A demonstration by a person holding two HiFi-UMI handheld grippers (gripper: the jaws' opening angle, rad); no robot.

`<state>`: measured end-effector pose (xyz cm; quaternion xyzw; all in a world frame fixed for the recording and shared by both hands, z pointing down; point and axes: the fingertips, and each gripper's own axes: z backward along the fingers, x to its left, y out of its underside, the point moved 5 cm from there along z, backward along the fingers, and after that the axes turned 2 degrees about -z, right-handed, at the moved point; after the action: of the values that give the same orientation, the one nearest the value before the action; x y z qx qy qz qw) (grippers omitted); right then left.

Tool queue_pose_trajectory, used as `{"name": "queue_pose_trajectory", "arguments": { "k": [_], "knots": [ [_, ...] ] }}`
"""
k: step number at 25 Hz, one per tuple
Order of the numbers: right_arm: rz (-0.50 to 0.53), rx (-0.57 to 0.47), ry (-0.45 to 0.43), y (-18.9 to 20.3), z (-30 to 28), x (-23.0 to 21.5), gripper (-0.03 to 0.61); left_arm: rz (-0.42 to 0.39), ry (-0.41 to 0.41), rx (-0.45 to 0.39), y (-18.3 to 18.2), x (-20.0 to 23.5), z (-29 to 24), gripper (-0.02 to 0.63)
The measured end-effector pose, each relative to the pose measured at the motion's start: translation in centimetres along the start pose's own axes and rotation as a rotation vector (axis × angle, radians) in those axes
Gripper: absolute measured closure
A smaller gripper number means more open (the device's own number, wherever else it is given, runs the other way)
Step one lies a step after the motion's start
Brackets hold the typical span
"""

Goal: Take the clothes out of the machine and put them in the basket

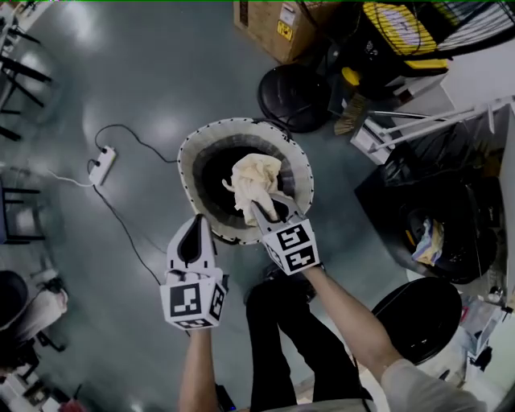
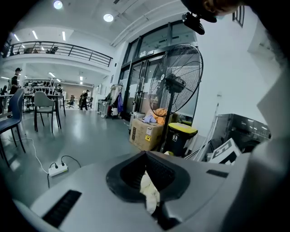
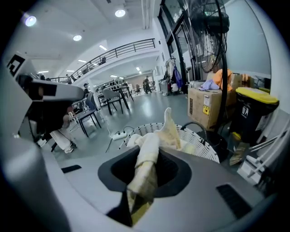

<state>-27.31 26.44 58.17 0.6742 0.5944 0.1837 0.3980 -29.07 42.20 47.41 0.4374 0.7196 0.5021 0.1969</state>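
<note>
Here's the cloth, a cream, crumpled bundle of soft folds, sitting over the dark inside of the round white basket, just toward 3 o'clock from its middle. I can't tell whether it touches the bottom. From the right gripper view one corner pokes up like a little peak, and a twisted tail of the fabric runs back between the jaws. The right gripper reaches in over the rim at 5 o'clock, its jaws nearly together and pinched on that tail. The left gripper hangs just outside the rim at 7 o'clock. Its jaws are drawn together too, and a small cream scrap is caught in the hollow between them. A power strip lies on the floor at 9 o'clock, well apart from the basket, and a cardboard box stands off at 12 o'clock.
</note>
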Motion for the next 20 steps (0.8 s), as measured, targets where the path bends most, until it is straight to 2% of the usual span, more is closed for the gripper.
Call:
{"name": "queue_pose_trajectory", "arguments": {
  "k": [2, 3, 4, 6, 10, 17, 20],
  "knots": [
    [0.008, -0.004, -0.013, 0.9, -0.9, -0.1, 0.449, 0.001, 0.006, 0.002, 0.2, -0.1, -0.1, 0.595],
    [0.023, -0.029, -0.017, 0.8, -1.0, -0.1, 0.382, -0.002, 0.01, 0.001, 0.2, -0.1, -0.1, 0.595],
    [0.04, -0.063, -0.018, 0.5, -0.8, 0.0, 0.269, -0.004, 0.014, 0.0, 0.2, -0.1, -0.2, 0.595],
    [0.051, -0.112, -0.024, -0.4, -0.3, 0.2, 0.252, -0.006, 0.018, 0.002, 0.3, -0.2, -0.3, 0.595],
    [0.062, -0.139, -0.02, -1.5, 0.9, 0.4, 0.32, -0.008, 0.034, 0.017, 0.4, -1.1, -1.0, 0.595],
    [0.033, -0.154, 0.046, -1.5, 2.8, -1.5, 0.512, -0.026, 0.09, 0.029, 0.3, -3.5, -2.9, 0.595],
    [0.015, -0.164, 0.067, -1.2, 3.9, -2.5, 0.552, -0.041, 0.117, 0.041, 0.4, -4.8, -3.7, 0.595]
  ]
}}
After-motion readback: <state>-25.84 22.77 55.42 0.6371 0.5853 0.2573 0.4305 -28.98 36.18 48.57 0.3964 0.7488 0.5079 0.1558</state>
